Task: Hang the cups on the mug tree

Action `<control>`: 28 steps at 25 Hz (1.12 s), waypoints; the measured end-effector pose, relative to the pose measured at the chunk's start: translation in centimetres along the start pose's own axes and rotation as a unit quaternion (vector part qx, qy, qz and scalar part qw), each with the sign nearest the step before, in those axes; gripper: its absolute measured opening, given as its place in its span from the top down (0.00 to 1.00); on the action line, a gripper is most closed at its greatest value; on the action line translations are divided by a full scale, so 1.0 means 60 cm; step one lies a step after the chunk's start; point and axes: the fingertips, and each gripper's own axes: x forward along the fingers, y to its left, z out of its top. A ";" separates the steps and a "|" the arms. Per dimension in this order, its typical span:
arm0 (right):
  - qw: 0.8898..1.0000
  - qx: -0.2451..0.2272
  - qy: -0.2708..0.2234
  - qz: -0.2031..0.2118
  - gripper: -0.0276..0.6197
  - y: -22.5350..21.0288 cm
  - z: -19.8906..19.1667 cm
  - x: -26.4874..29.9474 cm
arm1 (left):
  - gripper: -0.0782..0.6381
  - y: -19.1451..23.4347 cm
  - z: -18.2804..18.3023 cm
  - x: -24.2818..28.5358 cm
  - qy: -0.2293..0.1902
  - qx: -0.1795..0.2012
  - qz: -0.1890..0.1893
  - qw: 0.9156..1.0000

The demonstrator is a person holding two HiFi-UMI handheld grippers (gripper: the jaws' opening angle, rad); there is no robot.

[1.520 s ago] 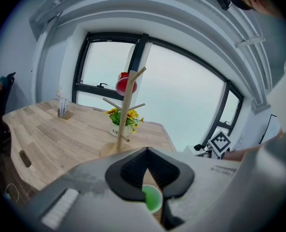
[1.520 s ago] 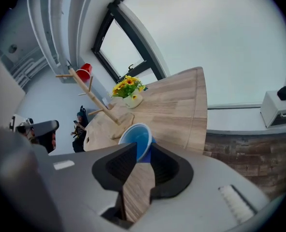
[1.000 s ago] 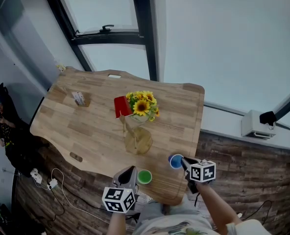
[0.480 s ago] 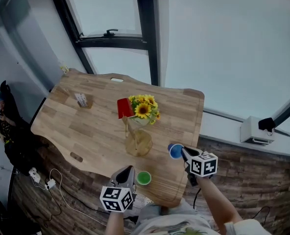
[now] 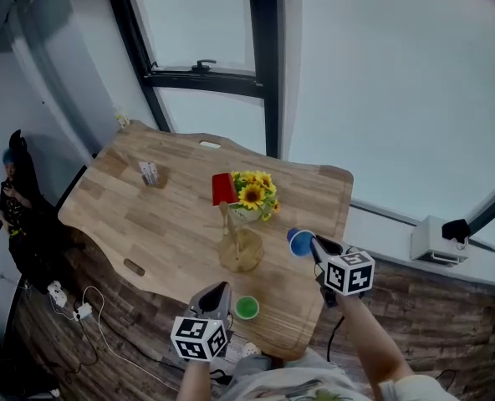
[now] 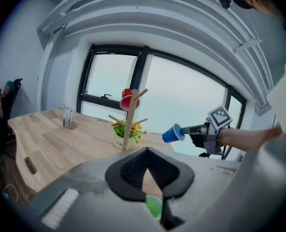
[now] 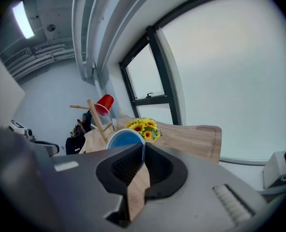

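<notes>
The wooden mug tree [image 5: 228,226] stands mid-table with a red cup [image 5: 223,188] hung on an upper peg; the tree [image 6: 130,122] and its red cup [image 6: 126,99] also show in the left gripper view. My right gripper [image 5: 314,245] is shut on the rim of a blue cup [image 5: 298,241], held in the air right of the tree, mouth towards it. That blue cup [image 7: 125,139] fills the space before my right jaws. My left gripper [image 5: 218,295] hovers near the front edge, jaws together and empty. The green cup [image 5: 247,307] stands on the table just right of it.
A pot of sunflowers [image 5: 253,195] sits right behind the tree. A small card holder [image 5: 150,174] stands at the table's [image 5: 147,224] far left. A person [image 5: 13,186] sits beyond the left edge. Cables [image 5: 72,307] lie on the floor. A large window is behind.
My right gripper has lifted the blue cup up off the table and carried it closer to the tree. The left gripper and green cup stay about where they were.
</notes>
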 end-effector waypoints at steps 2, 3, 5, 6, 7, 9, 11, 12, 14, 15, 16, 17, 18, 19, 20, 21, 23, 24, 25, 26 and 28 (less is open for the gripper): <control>1.000 -0.011 -0.010 0.001 0.93 0.007 0.018 0.000 | 0.89 0.000 0.003 -0.003 -0.004 0.000 0.002 1.000; 1.000 -0.015 -0.014 0.002 0.93 0.010 0.026 0.001 | 0.89 0.000 0.003 -0.004 -0.005 -0.001 0.004 1.000; 0.999 -0.023 -0.022 0.003 0.93 0.015 0.038 0.001 | 0.89 0.000 0.005 -0.007 -0.009 -0.001 0.006 1.000; 0.999 -0.026 -0.025 0.003 0.93 0.017 0.043 0.001 | 0.89 0.000 0.006 -0.008 -0.010 -0.001 0.007 1.000; 0.999 -0.029 -0.027 0.004 0.93 0.019 0.048 0.002 | 0.89 0.000 0.008 -0.010 -0.012 -0.001 0.009 1.000; 0.999 -0.035 -0.032 0.004 0.93 0.024 0.057 0.004 | 0.89 0.002 0.009 -0.014 -0.014 -0.002 0.012 1.000; 0.998 -0.042 -0.036 0.005 0.93 0.030 0.064 0.005 | 0.89 0.004 0.009 -0.019 -0.016 -0.003 0.016 1.000; 0.998 -0.045 -0.037 0.005 0.93 0.033 0.066 0.006 | 0.89 0.006 0.009 -0.022 -0.017 -0.004 0.018 1.000; 0.998 -0.051 -0.039 0.006 0.93 0.038 0.072 0.010 | 0.89 0.009 0.008 -0.026 -0.019 -0.005 0.022 1.000; 0.998 -0.054 -0.040 0.007 0.93 0.041 0.075 0.012 | 0.89 0.010 0.008 -0.027 -0.020 -0.005 0.024 1.000; 0.997 -0.058 -0.041 0.008 0.93 0.043 0.079 0.014 | 0.89 0.010 0.009 -0.029 -0.020 -0.006 0.025 0.999; 0.997 -0.062 -0.042 0.008 0.93 0.046 0.082 0.017 | 0.89 0.011 0.009 -0.030 -0.021 -0.006 0.027 0.999; 0.997 -0.067 -0.043 0.007 0.93 0.048 0.085 0.019 | 0.89 0.012 0.010 -0.031 -0.021 -0.007 0.028 0.999; 0.996 -0.072 -0.043 0.005 0.93 0.049 0.088 0.023 | 0.89 0.013 0.011 -0.032 -0.021 -0.007 0.030 0.999; 0.996 -0.078 -0.043 0.002 0.93 0.051 0.091 0.026 | 0.89 0.013 0.011 -0.033 -0.021 -0.008 0.031 0.999; 0.996 -0.083 -0.042 -0.001 0.93 0.052 0.092 0.030 | 0.89 0.014 0.011 -0.035 -0.021 -0.008 0.032 0.999; 0.995 -0.096 -0.041 -0.009 0.93 0.054 0.092 0.038 | 0.89 0.016 0.009 -0.038 -0.022 -0.009 0.034 0.999; 0.994 -0.103 -0.040 -0.014 0.93 0.055 0.091 0.042 | 0.89 0.017 0.008 -0.039 -0.022 -0.009 0.035 0.999; 0.993 -0.111 -0.038 -0.019 0.93 0.057 0.090 0.047 | 0.89 0.018 0.008 -0.041 -0.022 -0.009 0.036 0.999; 0.992 -0.120 -0.037 -0.026 0.93 0.058 0.089 0.052 | 0.89 0.020 0.007 -0.042 -0.021 -0.009 0.037 0.999; 0.990 -0.134 -0.031 -0.038 0.93 0.059 0.084 0.063 | 0.89 0.024 0.006 -0.045 -0.019 -0.010 0.040 0.999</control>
